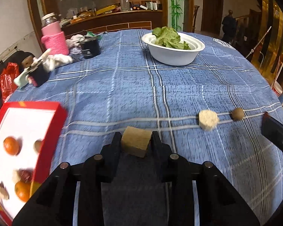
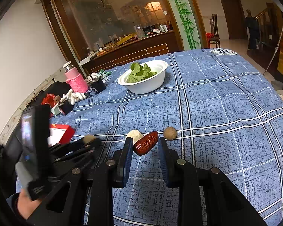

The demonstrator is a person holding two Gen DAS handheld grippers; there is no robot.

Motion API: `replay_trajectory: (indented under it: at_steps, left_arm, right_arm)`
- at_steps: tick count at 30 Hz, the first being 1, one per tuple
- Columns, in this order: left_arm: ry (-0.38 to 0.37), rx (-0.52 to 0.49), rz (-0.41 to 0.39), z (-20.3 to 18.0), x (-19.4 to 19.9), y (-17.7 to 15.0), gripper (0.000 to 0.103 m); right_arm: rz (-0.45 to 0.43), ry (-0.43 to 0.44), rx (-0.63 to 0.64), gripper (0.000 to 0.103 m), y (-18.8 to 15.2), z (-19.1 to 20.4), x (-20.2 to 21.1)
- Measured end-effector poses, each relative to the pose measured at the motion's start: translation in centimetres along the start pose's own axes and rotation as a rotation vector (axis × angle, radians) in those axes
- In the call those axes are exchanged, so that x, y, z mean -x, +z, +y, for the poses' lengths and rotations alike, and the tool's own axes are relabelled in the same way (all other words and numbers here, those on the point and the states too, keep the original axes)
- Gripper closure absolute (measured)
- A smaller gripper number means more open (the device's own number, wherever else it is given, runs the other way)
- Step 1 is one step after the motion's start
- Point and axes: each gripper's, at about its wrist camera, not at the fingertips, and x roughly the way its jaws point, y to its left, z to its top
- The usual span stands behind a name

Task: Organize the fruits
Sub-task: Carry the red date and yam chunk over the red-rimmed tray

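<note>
My left gripper (image 1: 136, 138) is shut on a tan cube-shaped piece (image 1: 135, 143) and holds it above the blue cloth, right of the red box (image 1: 52, 131). The box holds oranges (image 1: 11, 145), a red date (image 1: 25, 175) and pale chunks. A pale chunk (image 1: 208, 120) and a brown round longan (image 1: 237, 113) lie on the cloth to the right. My right gripper (image 2: 144, 143) is shut on a red date (image 2: 145, 145), with the pale chunk (image 2: 135, 134) and the longan (image 2: 170, 133) just beyond it. The left gripper (image 2: 88, 141) shows blurred at the left of the right wrist view.
A white bowl of green leaves (image 1: 172, 46) stands at the far middle of the table (image 1: 113, 86). A pink bottle (image 1: 54, 36), a dark cup (image 1: 90, 48), white cloth and small clutter (image 1: 35, 69) sit at the far left. The table edge curves away on the right.
</note>
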Motion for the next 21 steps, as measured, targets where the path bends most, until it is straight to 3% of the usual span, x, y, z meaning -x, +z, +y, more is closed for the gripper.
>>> replay_trajectory:
  at_steps: [10,21]
  left_arm:
    - [0.048,0.044,0.0,3.0,5.1,-3.7,0.074]
    - [0.009,0.057,-0.029,3.5,8.6,-6.1,0.074]
  right_arm:
    - [0.019,-0.042,0.079,0.075,-0.7,2.9,-0.7]
    - [0.046,-0.071,0.143,0.075,-4.7,6.8,1.6]
